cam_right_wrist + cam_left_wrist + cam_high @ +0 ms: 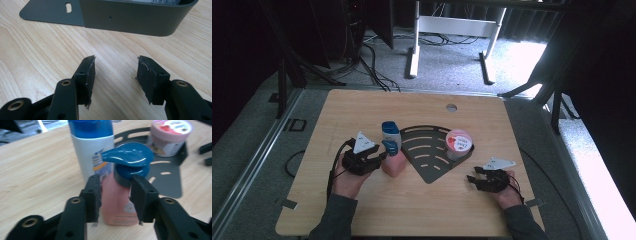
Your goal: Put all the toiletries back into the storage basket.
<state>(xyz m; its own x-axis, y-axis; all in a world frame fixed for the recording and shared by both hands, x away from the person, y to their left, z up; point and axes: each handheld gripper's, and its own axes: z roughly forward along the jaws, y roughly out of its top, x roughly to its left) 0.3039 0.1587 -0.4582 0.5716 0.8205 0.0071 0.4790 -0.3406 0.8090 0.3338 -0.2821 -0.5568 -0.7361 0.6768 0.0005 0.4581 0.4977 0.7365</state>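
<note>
On the desk (pixel 362 107) we see a dark fan-shaped tray (pixel 428 150) near the middle, with a pink-lidded tub (pixel 458 142) in its right corner against the raised rim. Just left of the tray stand a pink pump bottle (pixel 393 160) and, behind it, a white bottle (pixel 390 132) with a blue cap; whether the two touch we cannot tell. The left gripper (pixel 115 195) has its jaws spread on either side of the pump bottle's neck, very close, but contact is hard to make out in the blurred left gripper view. The white bottle's top is cut off there. The right gripper (pixel 115 77) rests toward the desk's front right corner, jaws spread over bare wood, facing the tray's wall (pixel 135 17), which hides the tub.
</note>
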